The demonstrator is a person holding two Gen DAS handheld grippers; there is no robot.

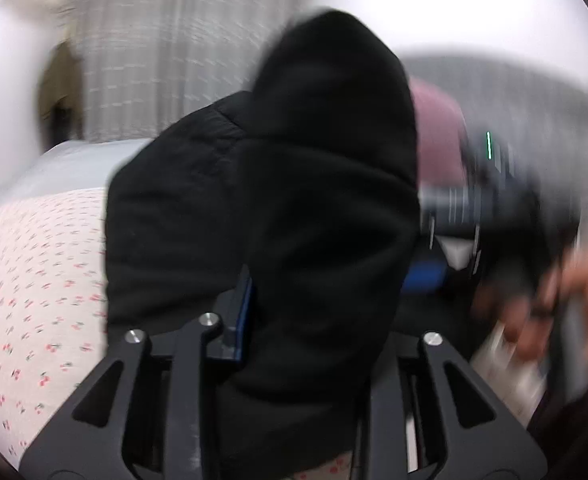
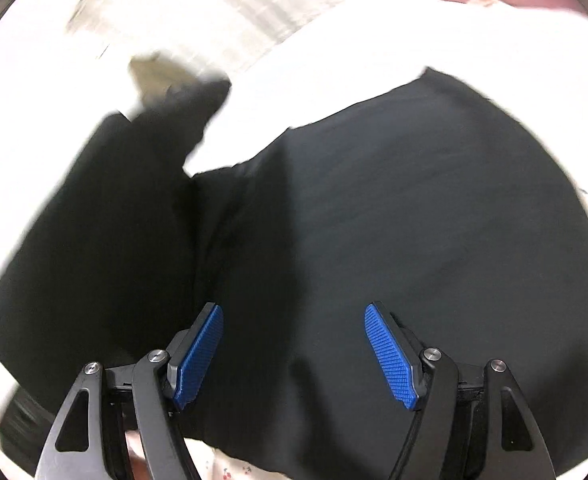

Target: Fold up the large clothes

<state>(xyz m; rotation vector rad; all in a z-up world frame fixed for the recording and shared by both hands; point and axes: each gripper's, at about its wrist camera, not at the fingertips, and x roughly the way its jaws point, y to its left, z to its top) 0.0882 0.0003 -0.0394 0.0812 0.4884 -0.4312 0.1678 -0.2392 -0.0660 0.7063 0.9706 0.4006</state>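
Left hand-held gripper (image 1: 318, 320): a thick fold of the black garment (image 1: 277, 184) stands bunched between its jaws and hides most of them; only one blue pad (image 1: 243, 320) shows, its face against the cloth. With the opposite pad covered, whether the jaws pinch the cloth or merely flank it cannot be told. The garment rises in a hood-like hump above the gripper, over a bed sheet with a cherry print (image 1: 33, 280). Right hand-held gripper (image 2: 294, 352): jaws set wide, both blue pads (image 2: 392, 356) fully in view, nothing between them. It hangs above the garment's broad panel, which lies spread on the bed below, with a narrower part trailing off to the upper left in the right wrist view. In the left wrist view this gripper appears heavily blurred at right (image 1: 490, 208), held in a person's hand (image 1: 542, 312).
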